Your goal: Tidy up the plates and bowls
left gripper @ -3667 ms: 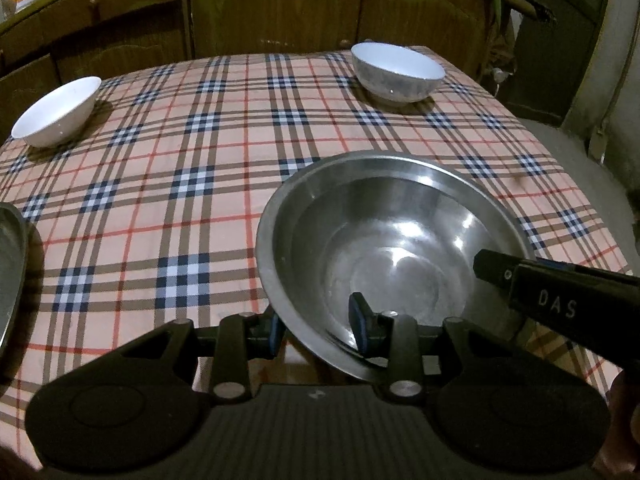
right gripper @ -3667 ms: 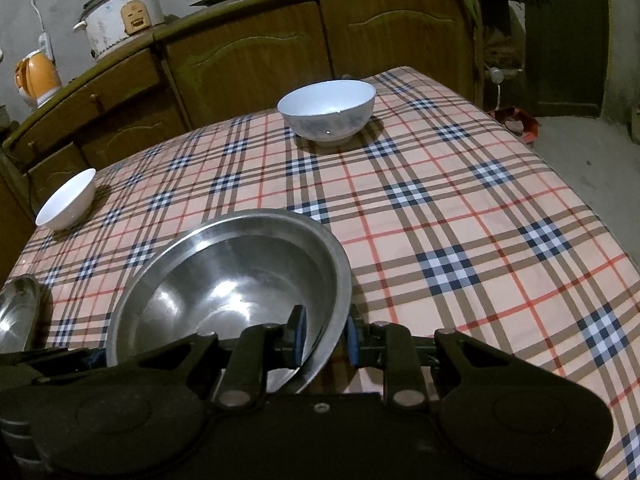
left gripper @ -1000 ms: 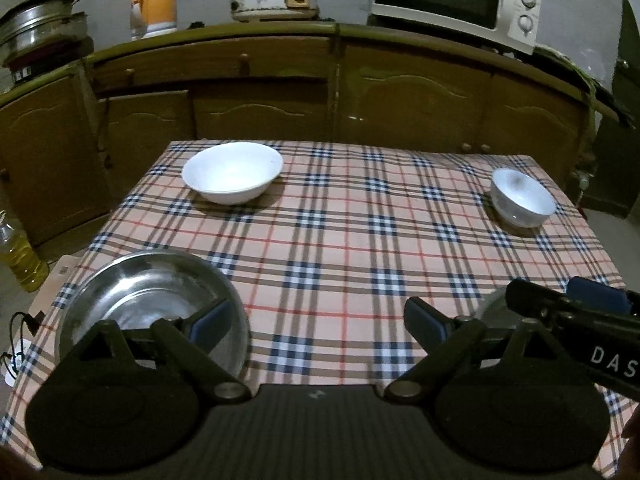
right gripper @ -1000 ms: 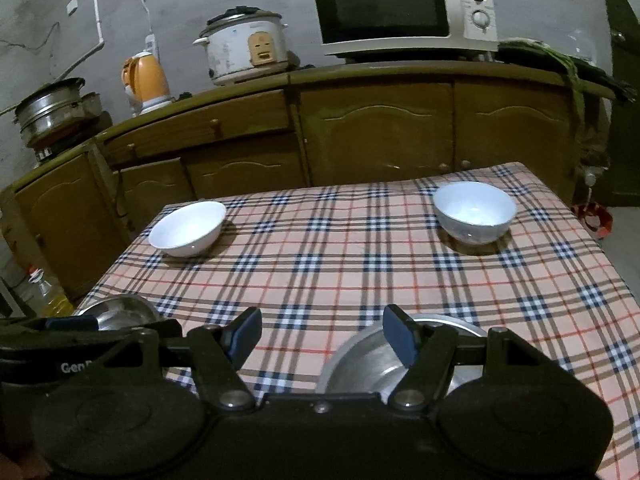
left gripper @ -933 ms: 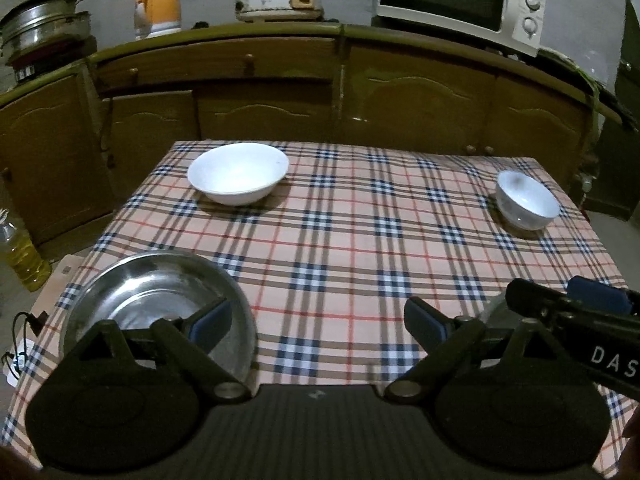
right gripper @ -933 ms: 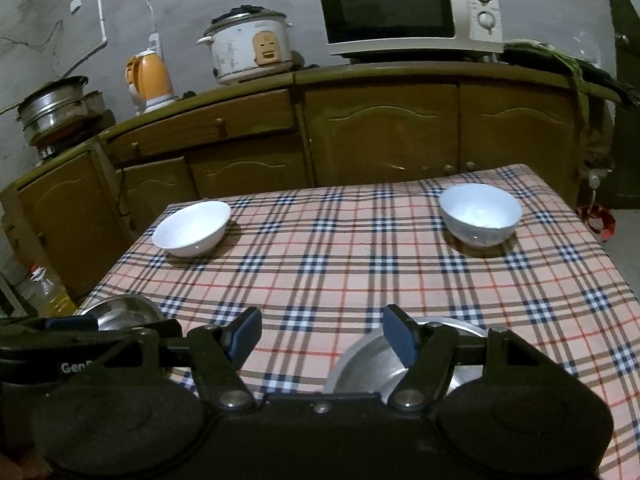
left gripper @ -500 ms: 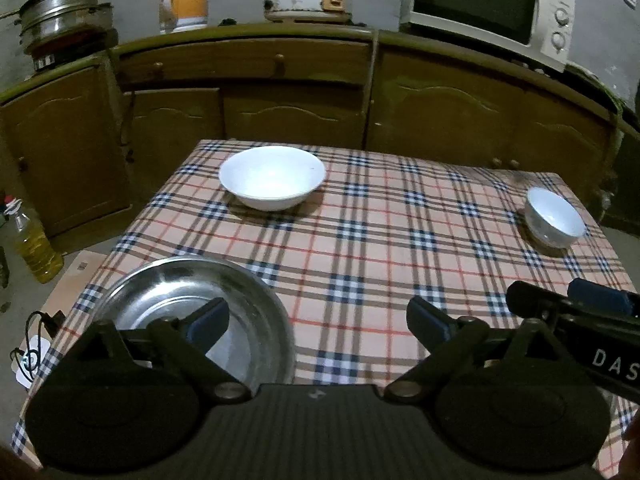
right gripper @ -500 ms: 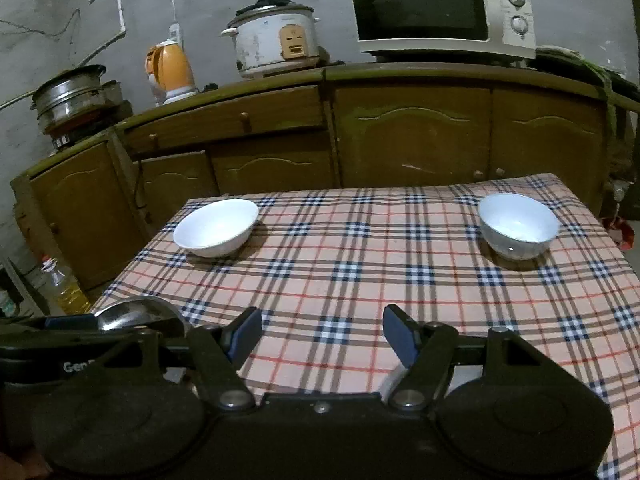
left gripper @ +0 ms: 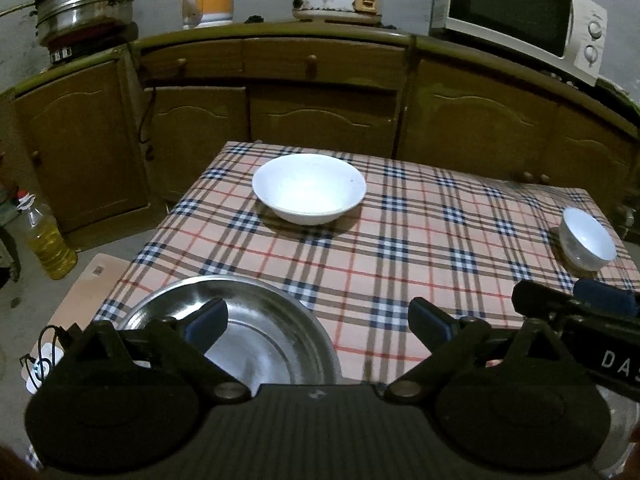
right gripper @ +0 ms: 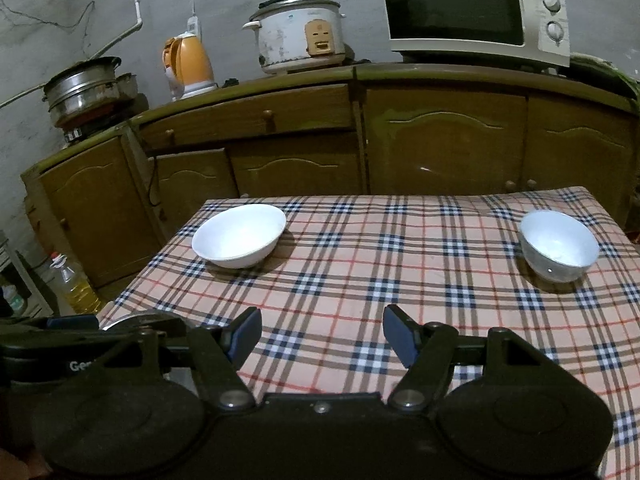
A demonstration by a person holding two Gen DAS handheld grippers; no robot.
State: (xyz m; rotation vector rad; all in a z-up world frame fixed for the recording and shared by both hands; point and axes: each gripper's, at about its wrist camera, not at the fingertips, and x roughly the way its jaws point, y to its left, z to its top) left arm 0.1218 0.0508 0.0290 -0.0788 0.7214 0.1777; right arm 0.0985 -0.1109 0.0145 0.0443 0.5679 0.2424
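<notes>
Left wrist view: left gripper (left gripper: 316,318) spread wide over a steel basin (left gripper: 256,332) at the tabletop's (left gripper: 420,240) near left corner, holding nothing, wide white bowl (left gripper: 309,188) near the far left corner, small white bowl (left gripper: 587,239) at the right edge; right wrist view: right gripper (right gripper: 321,336) spread and empty above bare cloth, basin hidden but for a rim sliver, both white bowls along the far edge.

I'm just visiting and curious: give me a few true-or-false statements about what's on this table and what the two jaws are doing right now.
1. Two white bowls sit on the checked cloth: a wide bowl and a deeper bowl. True.
2. The right gripper grips a bowl. False: its jaws stand open over bare cloth.
3. A metal basin lies below the left gripper. True.
4. The white bowls are stacked. False: they sit far apart.
</notes>
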